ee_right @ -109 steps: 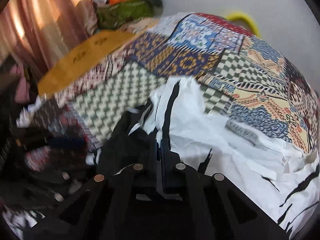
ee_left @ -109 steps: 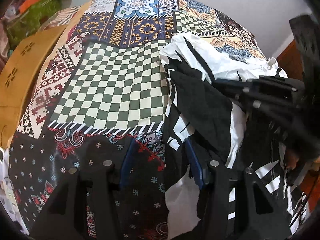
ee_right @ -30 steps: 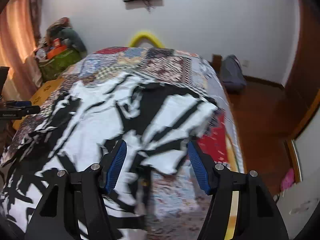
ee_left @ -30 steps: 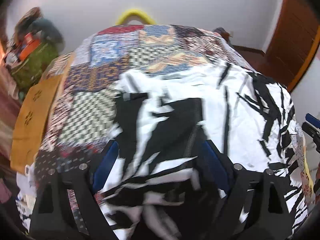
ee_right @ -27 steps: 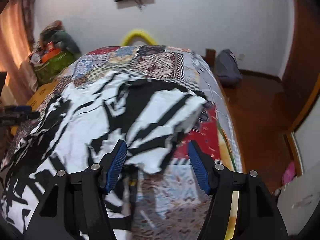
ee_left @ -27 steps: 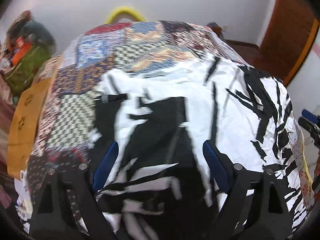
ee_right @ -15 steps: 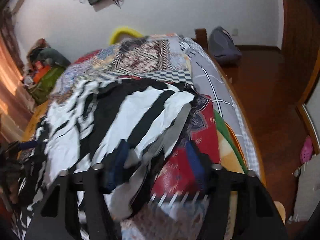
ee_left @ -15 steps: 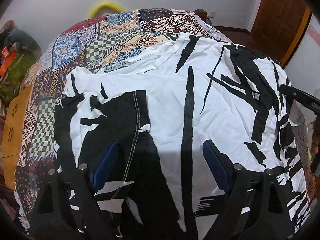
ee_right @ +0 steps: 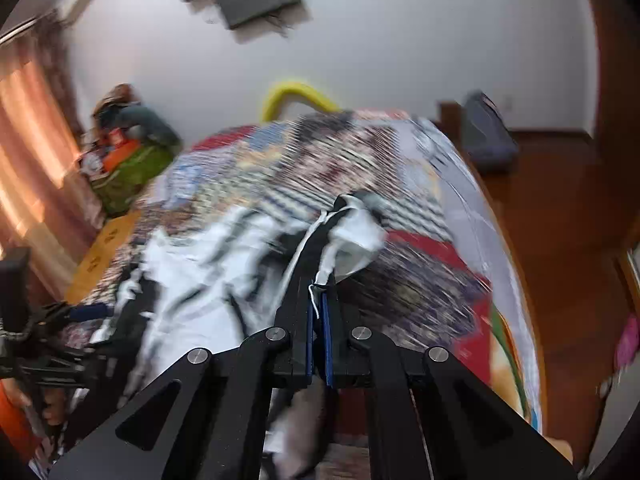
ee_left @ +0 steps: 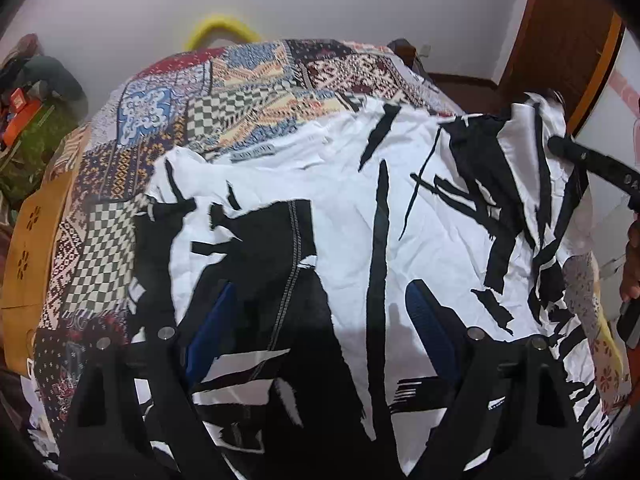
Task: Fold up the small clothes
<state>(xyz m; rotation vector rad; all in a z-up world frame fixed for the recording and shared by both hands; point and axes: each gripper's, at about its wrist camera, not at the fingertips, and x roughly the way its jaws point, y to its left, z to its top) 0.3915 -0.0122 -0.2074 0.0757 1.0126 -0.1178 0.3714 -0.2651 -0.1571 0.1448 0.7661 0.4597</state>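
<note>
The patchwork bedspread [ee_left: 248, 80] carries the black-and-white printed garment [ee_left: 352, 208], which now lies spread nearly flat across it, where seconds ago it sat bunched in a heap at one side. Your right gripper [ee_right: 319, 280], open around the garment's edge a second ago, has just been closing and now pinches that edge [ee_right: 340, 232] between its blue pads, lifting it off the bedspread; the right wrist view is blurred. Your left gripper [ee_left: 320, 336] hangs over the garment's dark panel with its fingers [ee_left: 430, 330] spread wide, holding nothing.
</note>
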